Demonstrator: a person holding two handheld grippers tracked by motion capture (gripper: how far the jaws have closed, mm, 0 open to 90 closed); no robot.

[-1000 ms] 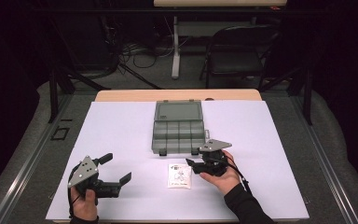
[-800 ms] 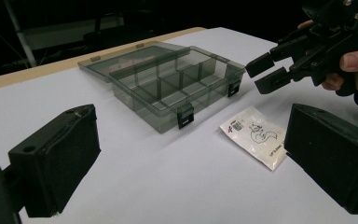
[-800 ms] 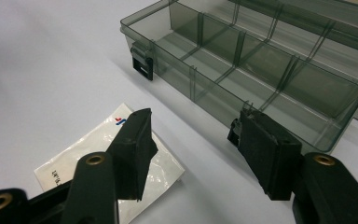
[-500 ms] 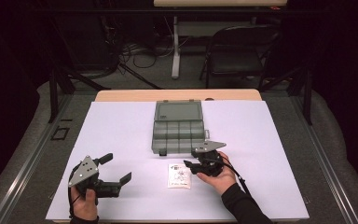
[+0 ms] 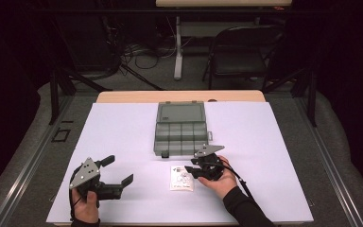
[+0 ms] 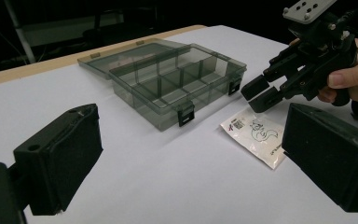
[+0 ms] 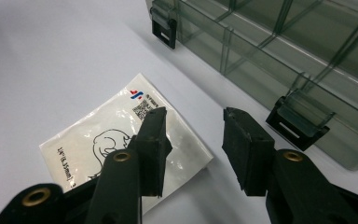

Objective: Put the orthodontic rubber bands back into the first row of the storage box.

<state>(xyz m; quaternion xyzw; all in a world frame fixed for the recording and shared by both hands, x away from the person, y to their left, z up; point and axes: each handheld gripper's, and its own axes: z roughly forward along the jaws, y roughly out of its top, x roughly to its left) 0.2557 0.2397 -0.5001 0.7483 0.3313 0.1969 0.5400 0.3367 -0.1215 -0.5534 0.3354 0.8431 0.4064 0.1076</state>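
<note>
From high up at our side, we look forward and down on the whole white table (image 5: 123,127). Our left gripper view sits low, well back from the clear box (image 6: 168,79), looking across at it and the small packet (image 6: 256,133). Our right gripper view is very close, looking down with the packet (image 7: 121,135) under its jaws. All three views share the box and packet.

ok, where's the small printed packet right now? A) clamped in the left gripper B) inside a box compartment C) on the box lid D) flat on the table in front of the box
D: the packet lies flat on the white table, just in front of the open compartment box, with the right gripper open over its corner.
</note>
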